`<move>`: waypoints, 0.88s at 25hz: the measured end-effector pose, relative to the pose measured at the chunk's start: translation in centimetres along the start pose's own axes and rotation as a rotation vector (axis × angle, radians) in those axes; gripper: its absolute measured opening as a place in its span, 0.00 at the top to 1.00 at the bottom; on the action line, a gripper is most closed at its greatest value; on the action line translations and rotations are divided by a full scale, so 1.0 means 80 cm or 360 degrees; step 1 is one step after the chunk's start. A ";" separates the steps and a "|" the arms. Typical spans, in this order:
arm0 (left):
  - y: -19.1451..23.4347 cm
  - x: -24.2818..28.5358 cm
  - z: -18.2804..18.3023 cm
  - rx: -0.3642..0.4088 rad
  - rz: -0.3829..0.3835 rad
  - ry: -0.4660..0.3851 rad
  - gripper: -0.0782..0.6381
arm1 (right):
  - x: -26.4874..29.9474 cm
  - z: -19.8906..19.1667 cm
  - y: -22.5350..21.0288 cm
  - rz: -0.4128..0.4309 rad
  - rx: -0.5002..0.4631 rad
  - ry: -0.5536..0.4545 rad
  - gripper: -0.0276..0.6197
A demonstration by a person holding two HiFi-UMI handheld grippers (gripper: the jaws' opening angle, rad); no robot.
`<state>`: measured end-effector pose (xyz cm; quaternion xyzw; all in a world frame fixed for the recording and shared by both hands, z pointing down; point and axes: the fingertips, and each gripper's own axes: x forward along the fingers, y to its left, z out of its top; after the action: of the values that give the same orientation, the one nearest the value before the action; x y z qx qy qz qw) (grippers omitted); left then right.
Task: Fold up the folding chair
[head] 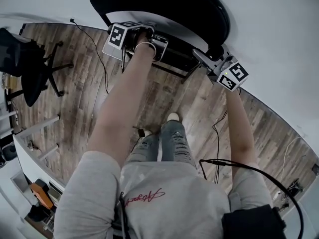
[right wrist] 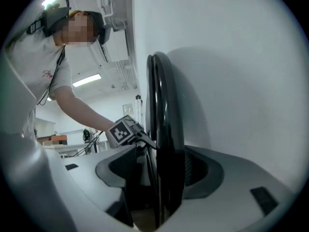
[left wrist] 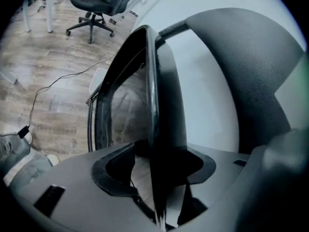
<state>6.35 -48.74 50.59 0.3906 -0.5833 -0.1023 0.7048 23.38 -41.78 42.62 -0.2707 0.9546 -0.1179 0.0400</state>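
Your chair (head: 164,4) is folded flat and stands upright against the white wall (head: 279,29). Its long axis runs left-right along the wall, broad face toward you. Your left gripper (head: 160,45) and right gripper (head: 202,58) both straddle its rim, fingers spread, pads not clamping. Wood-plank floor (head: 75,103) with a cable (head: 217,133) on it, office chair (head: 30,63) far left.
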 end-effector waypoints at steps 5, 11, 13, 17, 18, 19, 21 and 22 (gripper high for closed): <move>-0.012 -0.012 -0.009 0.0251 -0.0346 0.0138 0.45 | -0.031 -0.020 -0.001 -0.0103 0.0037 0.0019 0.56; -0.011 -0.069 -0.021 0.0707 -0.0892 0.0149 0.43 | -0.089 -0.016 0.043 -0.0340 -0.0144 -0.0010 0.56; 0.005 -0.097 -0.031 0.0911 -0.0968 0.0128 0.44 | -0.104 -0.015 0.068 -0.0398 -0.0175 -0.0022 0.56; 0.032 -0.171 -0.060 0.1446 -0.1000 -0.0104 0.54 | -0.109 0.019 0.143 -0.0394 -0.0253 -0.0129 0.57; 0.034 -0.196 -0.067 0.1578 -0.1008 -0.0211 0.61 | -0.105 0.035 0.170 -0.0355 -0.0286 -0.0166 0.57; 0.036 -0.223 -0.076 0.1694 -0.1021 -0.0311 0.69 | -0.100 0.053 0.198 -0.0319 -0.0329 -0.0210 0.57; 0.039 -0.277 -0.095 0.1854 -0.1065 -0.0445 0.73 | -0.087 0.089 0.252 -0.0289 -0.0451 -0.0283 0.62; 0.041 -0.303 -0.104 0.1904 -0.1096 -0.0490 0.73 | -0.081 0.102 0.278 -0.0291 -0.0521 -0.0292 0.71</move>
<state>5.58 -28.39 34.71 0.8543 -0.4758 -0.0353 0.2064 18.77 -21.70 29.28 -0.3688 0.9248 0.0609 0.0714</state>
